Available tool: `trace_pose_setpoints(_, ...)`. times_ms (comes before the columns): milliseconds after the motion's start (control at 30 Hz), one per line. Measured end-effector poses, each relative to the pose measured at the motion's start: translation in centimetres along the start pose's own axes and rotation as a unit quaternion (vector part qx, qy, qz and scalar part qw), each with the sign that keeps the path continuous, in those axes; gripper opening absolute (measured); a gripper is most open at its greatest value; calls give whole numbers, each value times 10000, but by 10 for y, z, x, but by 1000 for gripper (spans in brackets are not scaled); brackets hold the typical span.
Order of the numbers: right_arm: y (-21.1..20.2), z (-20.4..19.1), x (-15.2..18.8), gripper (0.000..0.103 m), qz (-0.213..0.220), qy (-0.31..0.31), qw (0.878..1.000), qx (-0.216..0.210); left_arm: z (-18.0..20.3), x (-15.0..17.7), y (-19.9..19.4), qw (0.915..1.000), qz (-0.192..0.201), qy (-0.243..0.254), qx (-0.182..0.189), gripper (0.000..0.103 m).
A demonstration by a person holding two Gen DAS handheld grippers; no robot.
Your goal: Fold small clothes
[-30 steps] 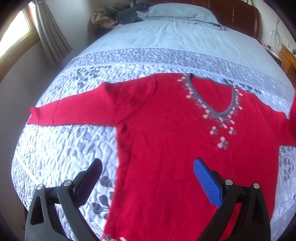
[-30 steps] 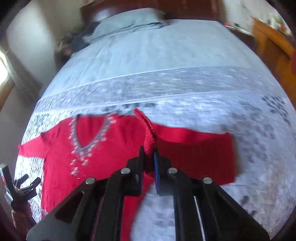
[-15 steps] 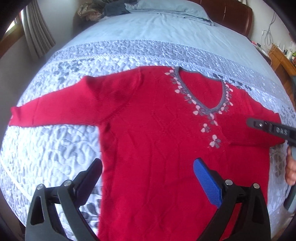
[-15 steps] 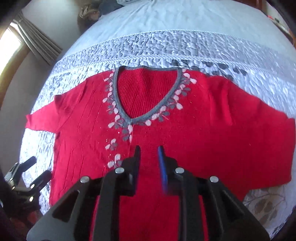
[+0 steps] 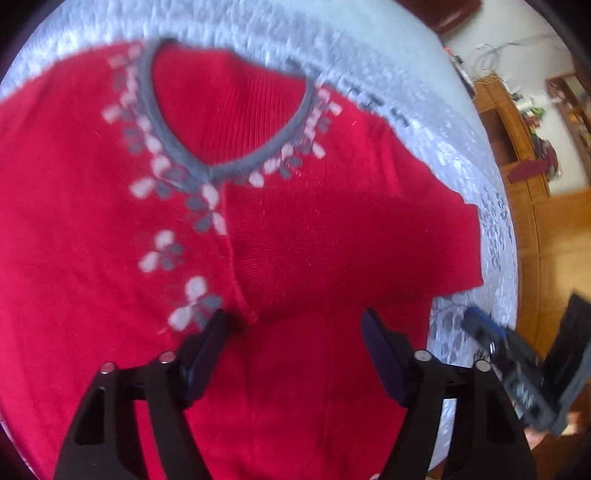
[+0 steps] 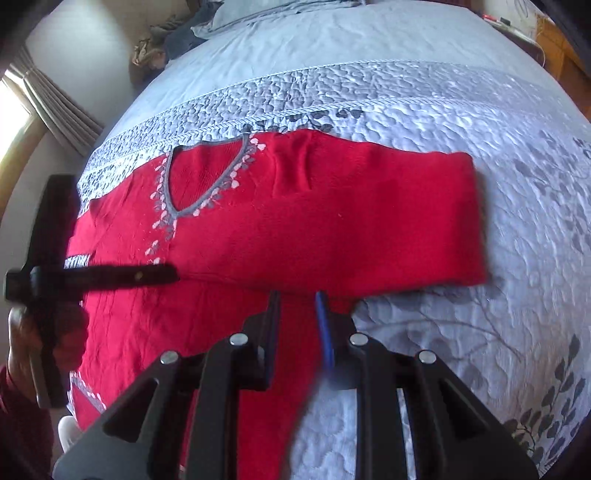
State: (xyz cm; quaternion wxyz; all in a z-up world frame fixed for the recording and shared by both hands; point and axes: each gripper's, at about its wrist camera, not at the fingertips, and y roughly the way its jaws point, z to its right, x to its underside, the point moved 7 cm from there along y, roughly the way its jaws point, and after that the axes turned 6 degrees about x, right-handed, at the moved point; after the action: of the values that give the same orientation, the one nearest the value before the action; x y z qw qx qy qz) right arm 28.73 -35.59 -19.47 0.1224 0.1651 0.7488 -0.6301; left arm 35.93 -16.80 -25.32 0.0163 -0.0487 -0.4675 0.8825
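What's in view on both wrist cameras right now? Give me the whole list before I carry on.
sweater: one, red with a grey V-neck and pale flower trim, flat on the bed; one sleeve folded across the chest.
bedspread: one, pale blue-grey with a quilted leaf pattern, under the sweater.
pillow: one, pale blue, at the head of the bed.
clothes pile: one heap, dark and tan, beside the pillow.
curtain: one, beige, by the window.
cabinet: one, brown wood, beside the bed.
left gripper: black, jaws open and just been closing, nothing between them, over the sweater's chest.
right gripper: black, jaws slightly apart, empty, at the folded sleeve's edge.
hand: one, holding the left gripper.
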Motion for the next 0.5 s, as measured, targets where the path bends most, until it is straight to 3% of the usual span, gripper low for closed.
trace_pose_setpoints(33,-1,2,2,20,27,6,10000,-9,0,-4,6,10000,-1,-65,-10,70)
trace_pose_setpoints(100,-3,4,6,20,94,-34,9999,43,-1,-7,9,9999,90,-75,-119,46)
trace_pose_setpoints(133,-4,6,9,20,139,-69,9998,101,1,-10,9,9997,140,-62,-201,40)
trace_pose_setpoints(200,-6,8,13,20,177,-76,9997,116,4,-14,7,9996,208,-38,-203,13)
trace_pose_setpoints(233,-7,9,14,20,184,-54,9998,97,5,-18,4,9994,284,-12,-209,6)
trace_pose_setpoints(300,-10,13,15,20,214,10,9997,84,6,-24,-5,9988,459,-4,-138,4)
trace_pose_setpoints(400,-15,21,13,20,277,138,9995,115,12,-34,-39,9942,1072,87,4,4)
trace_pose_setpoints(500,-22,31,7,20,324,312,9989,95,2,-47,-89,9844,1728,232,-243,4)
